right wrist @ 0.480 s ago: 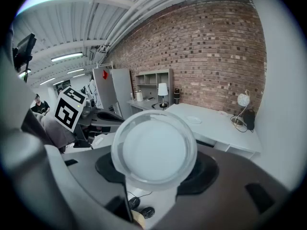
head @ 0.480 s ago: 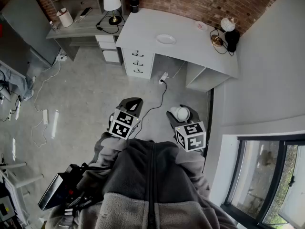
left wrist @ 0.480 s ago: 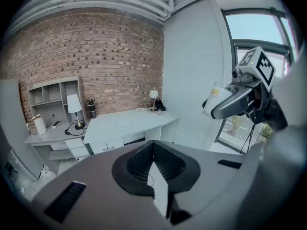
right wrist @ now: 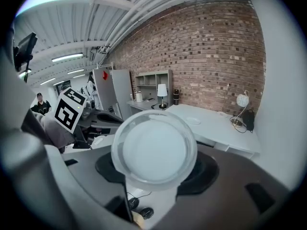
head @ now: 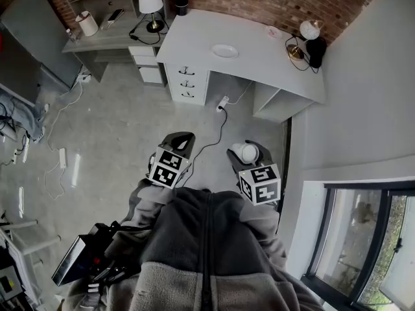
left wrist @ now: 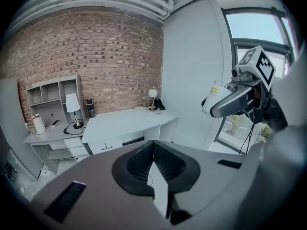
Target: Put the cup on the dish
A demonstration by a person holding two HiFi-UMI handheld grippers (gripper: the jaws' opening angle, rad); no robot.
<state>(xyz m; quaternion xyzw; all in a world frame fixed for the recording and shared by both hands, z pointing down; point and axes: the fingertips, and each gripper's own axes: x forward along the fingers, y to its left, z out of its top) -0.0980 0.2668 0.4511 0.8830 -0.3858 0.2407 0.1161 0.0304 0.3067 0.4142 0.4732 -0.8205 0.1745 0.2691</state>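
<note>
Right hand-held gripper (head: 246, 152) is clamped on the clear cup (right wrist: 154, 150), its jaws spread wide around the cup's sides, with one round end facing that gripper's camera. Left hand-held gripper (head: 179, 138) hangs just beside it, jaws together and holding nothing. Both are over the grey floor (head: 117, 128) in front of the person. The white dish (head: 225, 51) lies on the white counter (head: 266, 60), well apart from the cup.

Floor (head: 123, 128) open to desk (head: 259, 62) (cable (head: 216, 133) trailing), room around dish (head: 225, 51)
</note>
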